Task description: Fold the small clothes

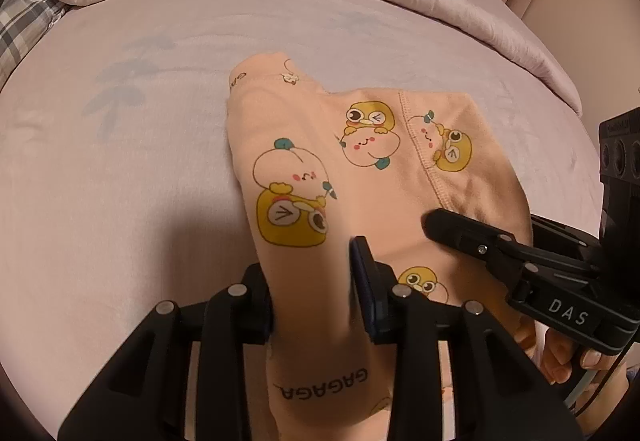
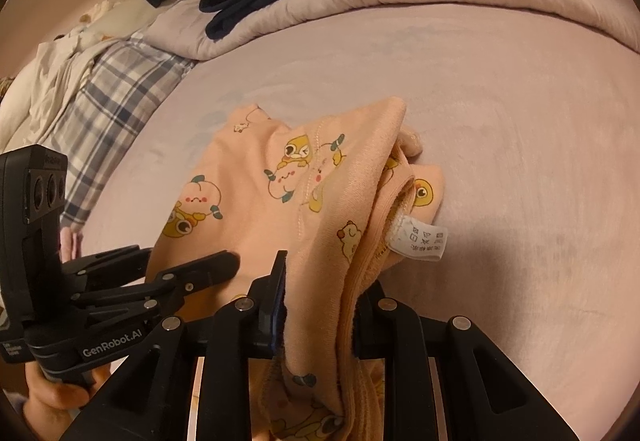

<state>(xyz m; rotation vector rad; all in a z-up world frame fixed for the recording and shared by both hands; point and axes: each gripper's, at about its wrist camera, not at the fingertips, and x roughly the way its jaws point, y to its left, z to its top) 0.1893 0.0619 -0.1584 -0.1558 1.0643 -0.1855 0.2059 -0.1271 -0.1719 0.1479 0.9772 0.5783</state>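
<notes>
Both grippers, left gripper (image 1: 316,281) and right gripper (image 2: 320,297), pinching peach garment (image 1: 360,169), dark clothes (image 2: 256,1) beyond

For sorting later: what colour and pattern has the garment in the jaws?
Peach garment with yellow and white cartoon animals; clearest in the left wrist view.

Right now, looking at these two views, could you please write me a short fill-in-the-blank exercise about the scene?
1. The peach garment printed with cartoon animals lies on a ____ bedsheet.
2. The right gripper is shut on the ____.
3. The white care label hangs on the garment's ____ side in the right wrist view.
4. A dark pile rests on the folded ____ at the far end.

Missing words: pink; garment; right; quilt
</notes>
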